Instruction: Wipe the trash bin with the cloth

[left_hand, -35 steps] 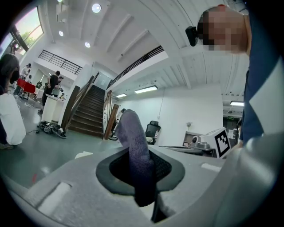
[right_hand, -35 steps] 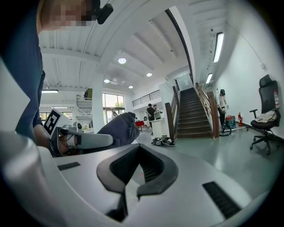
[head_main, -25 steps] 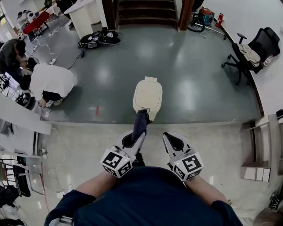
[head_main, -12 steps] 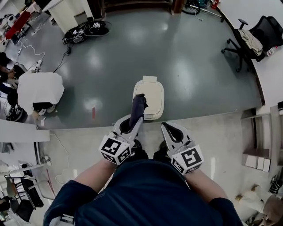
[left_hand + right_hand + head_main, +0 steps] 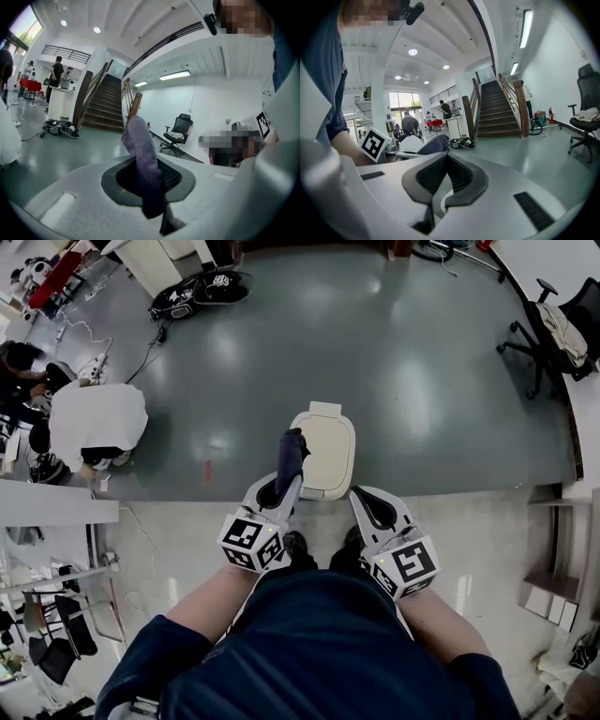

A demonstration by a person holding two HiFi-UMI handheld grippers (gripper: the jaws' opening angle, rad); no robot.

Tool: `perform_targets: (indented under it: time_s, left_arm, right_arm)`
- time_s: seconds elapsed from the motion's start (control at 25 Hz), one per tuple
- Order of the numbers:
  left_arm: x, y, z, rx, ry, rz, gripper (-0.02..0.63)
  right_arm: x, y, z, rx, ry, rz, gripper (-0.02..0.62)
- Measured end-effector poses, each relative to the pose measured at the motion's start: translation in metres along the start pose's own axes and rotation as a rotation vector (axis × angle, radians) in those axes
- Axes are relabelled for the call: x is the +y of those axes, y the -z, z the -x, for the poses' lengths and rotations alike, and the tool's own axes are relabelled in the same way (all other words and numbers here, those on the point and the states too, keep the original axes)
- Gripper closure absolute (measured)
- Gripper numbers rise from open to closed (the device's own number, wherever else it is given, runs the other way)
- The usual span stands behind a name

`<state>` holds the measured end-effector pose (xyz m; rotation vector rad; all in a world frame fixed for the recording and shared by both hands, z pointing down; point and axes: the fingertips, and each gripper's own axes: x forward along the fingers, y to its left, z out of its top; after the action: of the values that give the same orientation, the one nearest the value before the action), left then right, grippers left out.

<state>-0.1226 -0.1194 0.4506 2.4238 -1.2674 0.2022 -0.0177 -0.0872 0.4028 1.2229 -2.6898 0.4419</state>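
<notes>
A: The trash bin (image 5: 324,486) sits closer to the grippers than a second ago. The cloth (image 5: 290,456) now rises over the left edge of the lid (image 5: 330,439), not the near edge.

B: Who has the cloth?

A: The left gripper (image 5: 283,487), clenched on it, with the cloth standing upright. The right gripper (image 5: 361,499) is closed on nothing, just beside the bin's near right corner.

B: Where does the bin stand?

A: On the seam where the dark floor (image 5: 412,381) meets the pale strip (image 5: 169,531).

B: Room around it?

A: Bare floor beyond and to the right. A crouching person (image 5: 97,418) is well apart on the left, and an office chair (image 5: 561,329) is far right.
</notes>
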Motion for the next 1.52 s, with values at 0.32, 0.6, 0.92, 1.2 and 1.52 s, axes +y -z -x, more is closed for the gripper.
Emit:
perform_targets:
  time_s: [0.32, 0.6, 0.92, 1.2, 1.52]
  left_arm:
    - [0.03, 0.027, -0.075, 0.085, -0.087, -0.004, 0.557]
    - [0.088, 0.084, -0.144, 0.264, -0.174, -0.048, 0.557]
    - [0.161, 0.154, -0.198, 0.501, -0.291, -0.132, 0.557]
    - [0.189, 0.18, -0.222, 0.644, -0.322, -0.24, 0.555]
    - [0.17, 0.192, -0.245, 0.709, -0.285, -0.296, 0.555]
  right_arm:
    - [-0.044, 0.011, -0.014, 0.018, -0.043, -0.003, 0.591]
    - [-0.066, 0.025, -0.023, 0.038, -0.051, -0.011, 0.591]
    - [-0.087, 0.05, -0.015, 0.101, -0.023, -0.033, 0.591]
    - [-0.099, 0.061, -0.01, 0.121, -0.008, -0.051, 0.591]
    - [-0.115, 0.064, -0.003, 0.129, 0.006, -0.068, 0.591]
